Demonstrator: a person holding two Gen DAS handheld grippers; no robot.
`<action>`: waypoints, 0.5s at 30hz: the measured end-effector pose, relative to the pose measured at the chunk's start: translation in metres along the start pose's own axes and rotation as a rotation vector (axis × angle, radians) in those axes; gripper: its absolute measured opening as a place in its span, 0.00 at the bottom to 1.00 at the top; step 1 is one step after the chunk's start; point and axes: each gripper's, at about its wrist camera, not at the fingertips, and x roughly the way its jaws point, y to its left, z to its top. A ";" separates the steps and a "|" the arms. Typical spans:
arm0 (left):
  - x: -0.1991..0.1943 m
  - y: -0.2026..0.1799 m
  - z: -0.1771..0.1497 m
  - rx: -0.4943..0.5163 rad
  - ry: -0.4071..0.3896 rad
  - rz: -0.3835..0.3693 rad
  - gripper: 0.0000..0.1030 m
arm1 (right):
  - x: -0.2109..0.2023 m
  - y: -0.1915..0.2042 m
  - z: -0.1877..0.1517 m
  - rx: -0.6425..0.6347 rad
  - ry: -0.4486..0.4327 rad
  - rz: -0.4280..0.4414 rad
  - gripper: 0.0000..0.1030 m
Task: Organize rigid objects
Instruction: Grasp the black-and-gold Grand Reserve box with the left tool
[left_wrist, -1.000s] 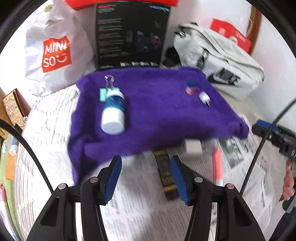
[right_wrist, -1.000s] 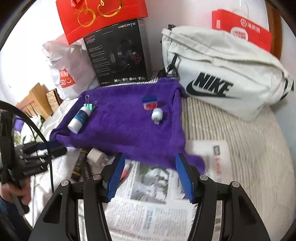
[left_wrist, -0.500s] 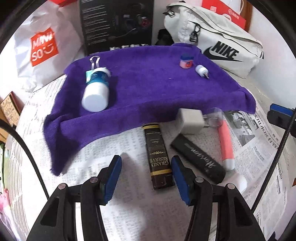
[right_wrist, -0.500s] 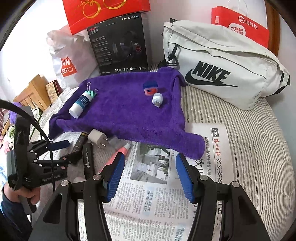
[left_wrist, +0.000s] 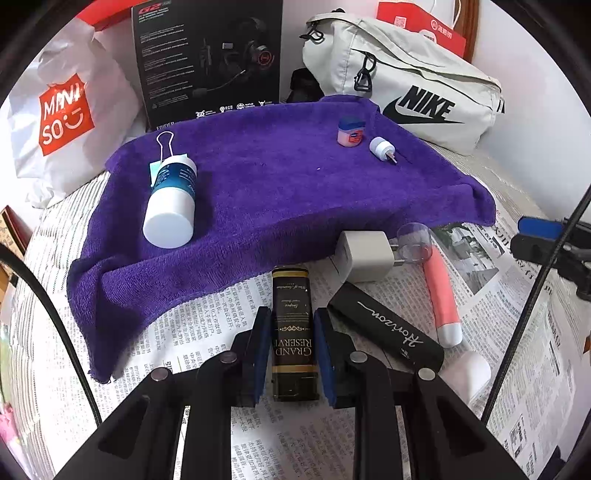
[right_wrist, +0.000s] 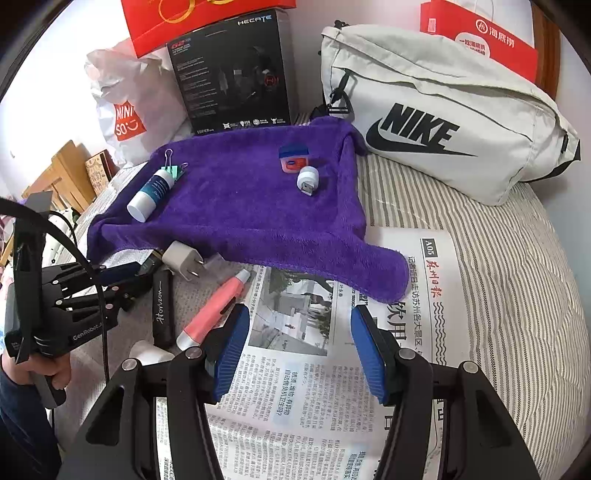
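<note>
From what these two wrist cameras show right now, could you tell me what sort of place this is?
Probably a bedroom at home, with the work laid out on a bed: a striped quilted bedcover lies under the newspaper and purple towel, and a Nike bag and Miniso shopping bag lean against the wall.

A striped bedcover was spread under newspaper. A white wall was seen behind, and wooden furniture was placed at the left.
</note>
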 end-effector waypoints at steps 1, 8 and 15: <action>0.001 -0.001 0.001 0.004 -0.001 0.010 0.23 | 0.001 0.000 0.000 0.003 0.002 0.004 0.55; 0.000 0.002 -0.001 0.009 0.020 0.020 0.22 | 0.011 0.017 0.000 -0.006 0.021 0.051 0.55; -0.016 0.031 -0.021 -0.054 0.024 0.059 0.22 | 0.033 0.051 0.003 -0.055 0.059 0.089 0.55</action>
